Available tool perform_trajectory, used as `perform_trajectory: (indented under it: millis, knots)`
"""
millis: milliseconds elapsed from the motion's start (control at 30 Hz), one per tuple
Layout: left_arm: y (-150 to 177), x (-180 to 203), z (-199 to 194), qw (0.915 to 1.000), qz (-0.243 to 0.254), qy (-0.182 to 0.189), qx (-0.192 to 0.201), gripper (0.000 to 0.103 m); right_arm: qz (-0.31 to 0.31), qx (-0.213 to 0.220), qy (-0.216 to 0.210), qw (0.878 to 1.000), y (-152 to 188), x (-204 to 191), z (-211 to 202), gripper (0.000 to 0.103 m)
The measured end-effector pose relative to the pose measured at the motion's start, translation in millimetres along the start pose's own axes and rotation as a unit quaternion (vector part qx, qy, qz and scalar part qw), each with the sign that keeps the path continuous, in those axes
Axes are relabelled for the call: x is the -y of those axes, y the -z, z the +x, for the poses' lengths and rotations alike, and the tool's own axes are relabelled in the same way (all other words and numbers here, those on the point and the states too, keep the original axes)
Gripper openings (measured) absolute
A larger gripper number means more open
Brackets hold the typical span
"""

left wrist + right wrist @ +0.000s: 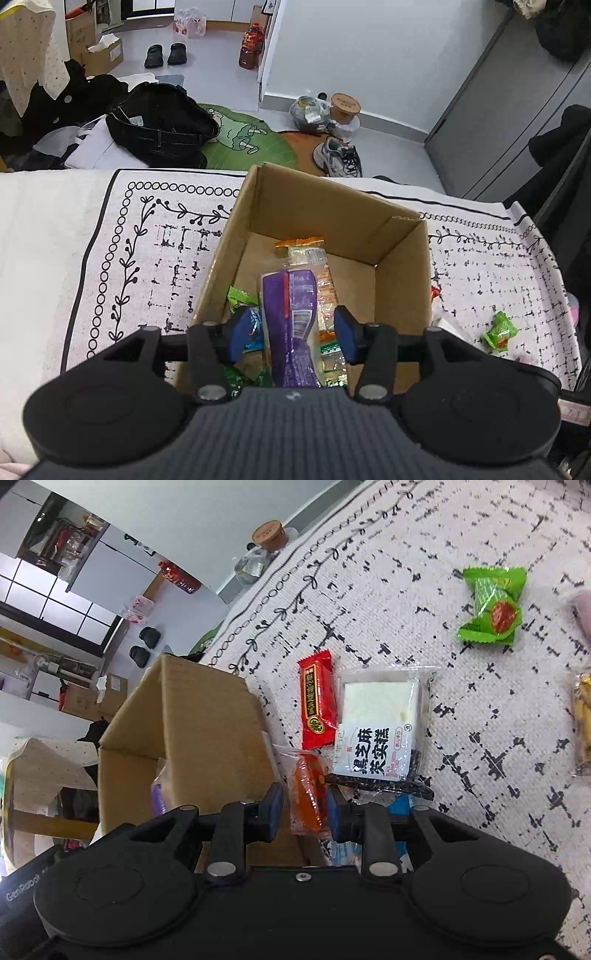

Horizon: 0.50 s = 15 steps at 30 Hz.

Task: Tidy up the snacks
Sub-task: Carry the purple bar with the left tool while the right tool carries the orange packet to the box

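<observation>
An open cardboard box [332, 206] stands on the patterned white cloth [147, 258]. Inside lie a purple packet [291, 306], a clear orange-topped packet [306, 254] and green packets [242, 297]. My left gripper [291, 325] hangs over the box, open, its blue pads apart from the purple packet between them. In the right wrist view the box [192, 720] is at the left. Beside it my right gripper [304, 805] stands open around an orange packet [308, 794] lying on the cloth. A red packet [318, 701] and a white cake packet [380, 723] lie just beyond.
A green candy packet [491, 605] lies further out on the cloth, also seen as a green packet [499, 329] right of the box. A yellow packet [581, 716] is at the right edge. Beyond the cloth's far edge are sneakers [338, 157], dark clothes [159, 122] and a grey cabinet [509, 103].
</observation>
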<state>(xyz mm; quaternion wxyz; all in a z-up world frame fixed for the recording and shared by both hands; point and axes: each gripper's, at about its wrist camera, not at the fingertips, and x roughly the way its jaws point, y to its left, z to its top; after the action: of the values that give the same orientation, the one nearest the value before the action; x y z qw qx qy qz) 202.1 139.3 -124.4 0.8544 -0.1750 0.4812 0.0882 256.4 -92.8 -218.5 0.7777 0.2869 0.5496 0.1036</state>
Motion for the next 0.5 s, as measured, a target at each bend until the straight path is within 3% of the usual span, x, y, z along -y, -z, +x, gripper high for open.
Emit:
perform_trajectory:
  millis: [233, 500]
  knots:
    - [0, 2, 5, 0.9999, 0.003, -0.014, -0.008, 0.053, -0.002, -0.014, -0.004, 1.0, 1, 5, 12, 0.019]
    - [-1, 3, 2, 0.9997, -0.004, -0.022, -0.006, 0.056, 0.008, 0.009, -0.015, 1.0, -1, 6, -12, 0.017]
